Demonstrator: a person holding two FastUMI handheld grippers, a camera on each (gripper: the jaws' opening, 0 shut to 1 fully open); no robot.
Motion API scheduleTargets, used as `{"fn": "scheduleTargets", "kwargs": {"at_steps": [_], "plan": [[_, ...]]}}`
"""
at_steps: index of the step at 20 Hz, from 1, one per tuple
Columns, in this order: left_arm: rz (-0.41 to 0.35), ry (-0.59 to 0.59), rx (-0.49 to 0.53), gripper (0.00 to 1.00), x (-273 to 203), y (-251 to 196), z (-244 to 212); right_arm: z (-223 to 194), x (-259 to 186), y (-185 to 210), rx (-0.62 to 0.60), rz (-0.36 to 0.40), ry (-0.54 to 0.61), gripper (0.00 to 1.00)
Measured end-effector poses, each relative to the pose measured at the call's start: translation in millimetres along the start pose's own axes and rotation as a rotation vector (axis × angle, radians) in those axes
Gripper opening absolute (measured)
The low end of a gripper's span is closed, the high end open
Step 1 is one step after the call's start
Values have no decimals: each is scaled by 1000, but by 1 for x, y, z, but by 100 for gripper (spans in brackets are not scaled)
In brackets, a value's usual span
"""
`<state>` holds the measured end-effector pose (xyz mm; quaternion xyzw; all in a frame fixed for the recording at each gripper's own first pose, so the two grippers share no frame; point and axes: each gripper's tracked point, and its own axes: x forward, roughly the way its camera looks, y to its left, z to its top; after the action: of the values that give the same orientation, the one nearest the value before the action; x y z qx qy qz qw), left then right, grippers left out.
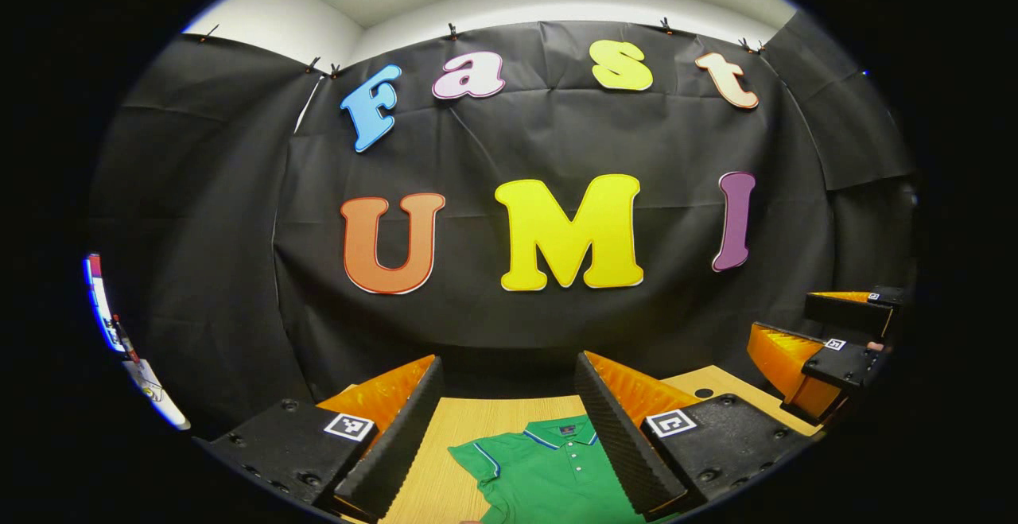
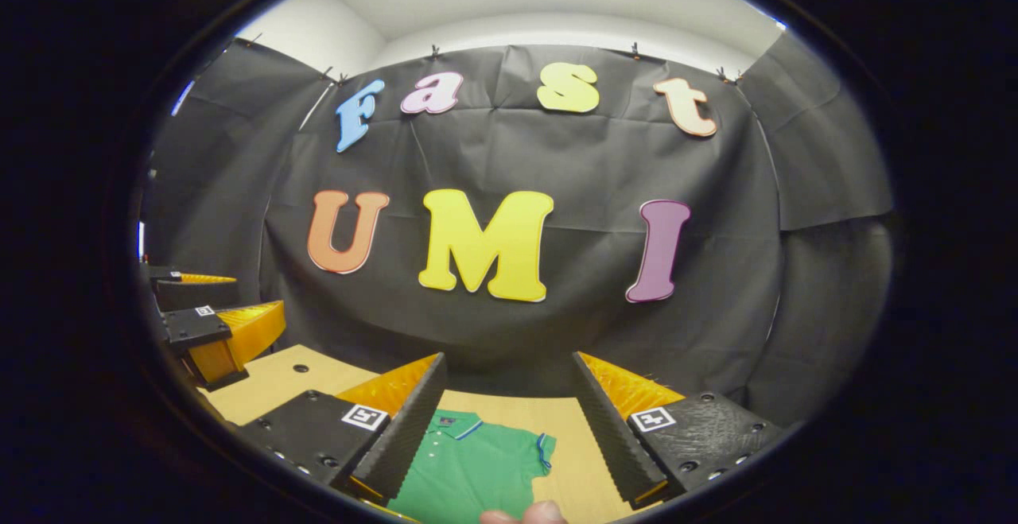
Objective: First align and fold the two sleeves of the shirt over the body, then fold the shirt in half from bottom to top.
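The left gripper (image 1: 509,421) hovers level above the surface (image 1: 445,452), jaws wide apart and empty. The shirt (image 1: 557,472) lies flat below, between both. The right gripper (image 2: 509,417) hovers likewise, jaws spread, empty.

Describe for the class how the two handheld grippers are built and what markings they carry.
Each gripper, left gripper and right gripper, has two wedge-shaped fingers with ribbed inner faces, mounted on black blocks with visible screws. Every block carries a small square black-and-white marker.
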<state>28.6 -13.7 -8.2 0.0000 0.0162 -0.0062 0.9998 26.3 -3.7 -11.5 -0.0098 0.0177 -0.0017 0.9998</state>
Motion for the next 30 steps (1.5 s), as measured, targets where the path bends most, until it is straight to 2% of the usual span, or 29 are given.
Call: {"fn": "scheduleTargets", "kwargs": {"at_steps": [8, 14, 24, 30], "plan": [[-2, 1, -3, 100, 3, -3, -1, -16, 7, -11, 3, -12, 42, 95], [-7, 4, 20, 100, 6, -9, 1, -69, 32, -37, -18, -14, 167, 95], [43, 56, 4, 100, 16, -10, -12, -238, 114, -72, -12, 26, 563, 96], [86, 72, 10, 100, 24, -5, -15, -319, 167, -78, 32, 1, 719, 96]]}}
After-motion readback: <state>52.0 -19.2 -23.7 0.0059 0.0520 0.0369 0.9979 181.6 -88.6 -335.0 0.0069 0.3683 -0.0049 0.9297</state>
